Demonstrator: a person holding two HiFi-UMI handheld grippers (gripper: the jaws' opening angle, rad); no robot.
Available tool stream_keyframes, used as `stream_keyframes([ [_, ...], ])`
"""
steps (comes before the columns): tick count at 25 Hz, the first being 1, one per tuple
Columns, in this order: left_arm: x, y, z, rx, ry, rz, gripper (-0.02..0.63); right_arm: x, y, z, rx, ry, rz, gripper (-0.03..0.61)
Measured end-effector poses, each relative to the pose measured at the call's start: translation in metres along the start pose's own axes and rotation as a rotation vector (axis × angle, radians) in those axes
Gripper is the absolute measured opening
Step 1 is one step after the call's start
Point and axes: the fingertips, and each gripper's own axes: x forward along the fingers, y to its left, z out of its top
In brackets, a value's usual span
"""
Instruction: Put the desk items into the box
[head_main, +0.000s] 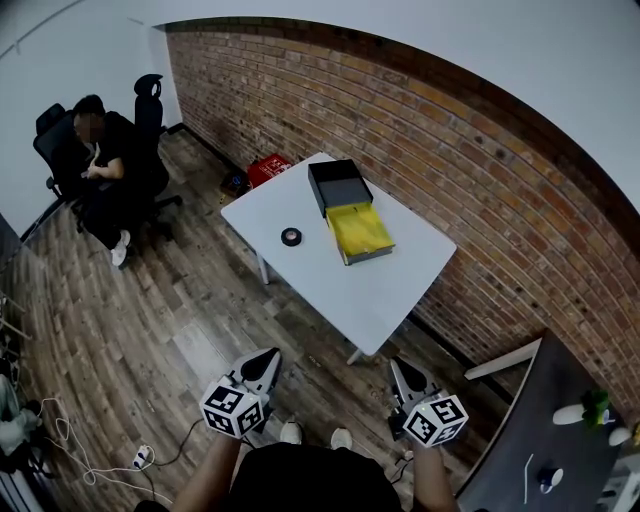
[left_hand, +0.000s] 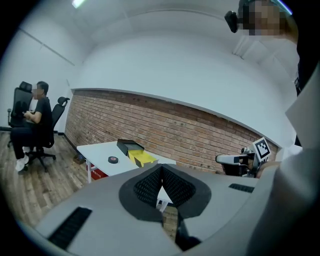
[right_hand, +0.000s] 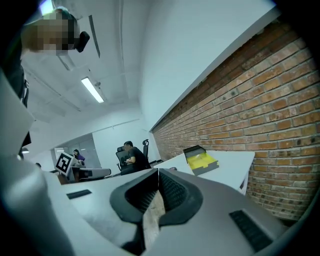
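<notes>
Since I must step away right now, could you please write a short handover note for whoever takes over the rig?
Left gripper: jaws shut, empty, held by the body, away from the white table.
Right gripper: the same.
Black tape roll lies on the table beside the open yellow-lined box, not touching it.
Done: nothing seen in the box.
Left: approach, grasp the roll, place it in the box.
</notes>
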Motion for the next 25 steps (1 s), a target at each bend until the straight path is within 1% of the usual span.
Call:
stream_keyframes([
  [4, -0.007, 0.015, 0.003, 0.000, -0.004, -0.012, 0.014, 0.007, 0.008, -0.008, -0.011, 0.023, -0.036, 0.021],
  [8, -0.020, 0.031, 0.002, -0.009, -0.009, -0.013, 0.014, 0.014, 0.021, -0.014, -0.013, 0.037, -0.045, 0.021],
  [18, -0.052, 0.072, -0.009, -0.038, -0.001, 0.025, 0.014, 0.039, 0.053, -0.022, -0.026, 0.061, -0.028, 0.021],
  [25, -0.053, 0.088, -0.009, -0.046, 0.006, 0.035, 0.014, 0.062, 0.062, -0.023, -0.020, 0.072, -0.006, 0.021],
])
